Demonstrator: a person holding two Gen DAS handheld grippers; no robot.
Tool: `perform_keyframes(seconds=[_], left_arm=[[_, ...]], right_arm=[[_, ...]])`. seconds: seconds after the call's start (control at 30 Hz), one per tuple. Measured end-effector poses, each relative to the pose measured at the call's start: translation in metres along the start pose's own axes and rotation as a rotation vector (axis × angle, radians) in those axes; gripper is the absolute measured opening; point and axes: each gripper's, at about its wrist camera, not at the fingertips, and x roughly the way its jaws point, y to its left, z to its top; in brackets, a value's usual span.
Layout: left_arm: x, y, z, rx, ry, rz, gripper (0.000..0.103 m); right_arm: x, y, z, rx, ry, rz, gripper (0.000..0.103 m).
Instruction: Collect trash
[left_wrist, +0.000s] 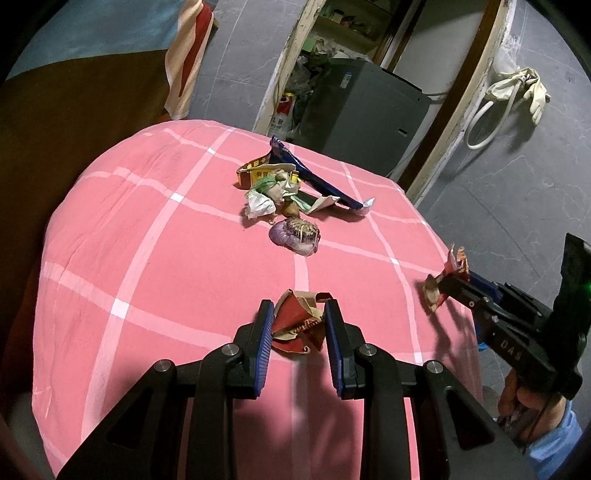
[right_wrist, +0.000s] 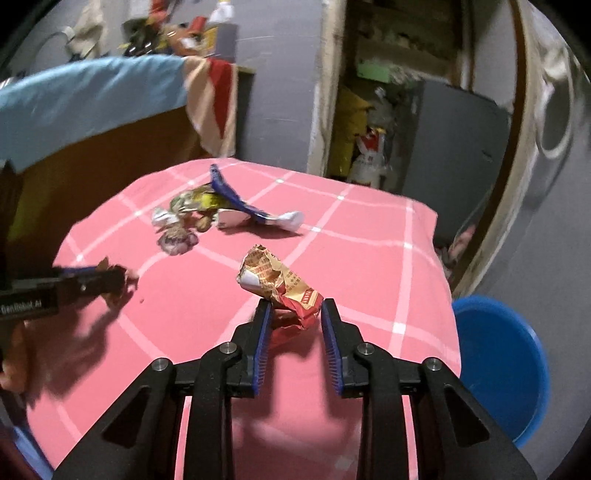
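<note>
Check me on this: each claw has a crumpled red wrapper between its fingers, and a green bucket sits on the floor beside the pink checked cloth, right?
Only the colour is wrong: the bucket is blue, as the right wrist view shows. The rest stands.

Lived-in home, utility/storage corner. Tabletop (left_wrist: 155, 236) covered with a pink checked cloth. Behind it a grey appliance (left_wrist: 369, 114), looks like a washing machine, next to open shelves (left_wrist: 343, 29) crammed with bags and bottles. Worn wooden door frame (left_wrist: 454, 110), grey tile floor (left_wrist: 517, 177), blue plastic basin (right_wrist: 498, 369) on the floor, cloth and hose (left_wrist: 517, 96) hanging on the wall.
</note>
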Motion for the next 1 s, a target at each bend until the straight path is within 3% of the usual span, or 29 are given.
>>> perform_keyframes(seconds=[0.03, 0.1, 0.37, 0.43, 0.47, 0.53, 0.63, 0.8, 1.0], left_arm=[[0.000, 0.000, 0.000, 0.001, 0.000, 0.001, 0.023], [0.000, 0.000, 0.000, 0.003, 0.001, 0.002, 0.023], [-0.004, 0.000, 0.000, -0.005, -0.031, -0.006, 0.023], [-0.005, -0.002, 0.000, -0.004, -0.039, -0.003, 0.023], [-0.005, -0.001, 0.000, -0.004, -0.040, -0.002, 0.023], [-0.006, -0.002, 0.000, -0.002, -0.045, 0.000, 0.023], [-0.007, -0.001, 0.002, -0.004, -0.057, 0.003, 0.023], [-0.010, 0.001, 0.006, -0.001, -0.078, 0.012, 0.023], [-0.008, -0.003, 0.011, 0.004, -0.088, -0.014, 0.023]], right_arm=[[0.000, -0.002, -0.001, 0.015, 0.002, -0.010, 0.042], [-0.001, -0.007, -0.004, 0.042, -0.006, -0.017, 0.048], [-0.029, -0.006, -0.010, 0.028, -0.126, -0.005, 0.048], [-0.036, 0.001, -0.011, -0.001, -0.157, 0.012, 0.037], [-0.039, 0.006, -0.010, -0.021, -0.165, 0.026, 0.037], [-0.037, 0.017, -0.010, -0.052, -0.151, 0.058, 0.029], [-0.025, 0.028, -0.008, -0.075, -0.108, 0.085, 0.026], [-0.001, 0.031, -0.006, -0.051, -0.001, 0.033, 0.026], [0.011, 0.023, -0.007, -0.012, 0.043, -0.010, 0.025]])
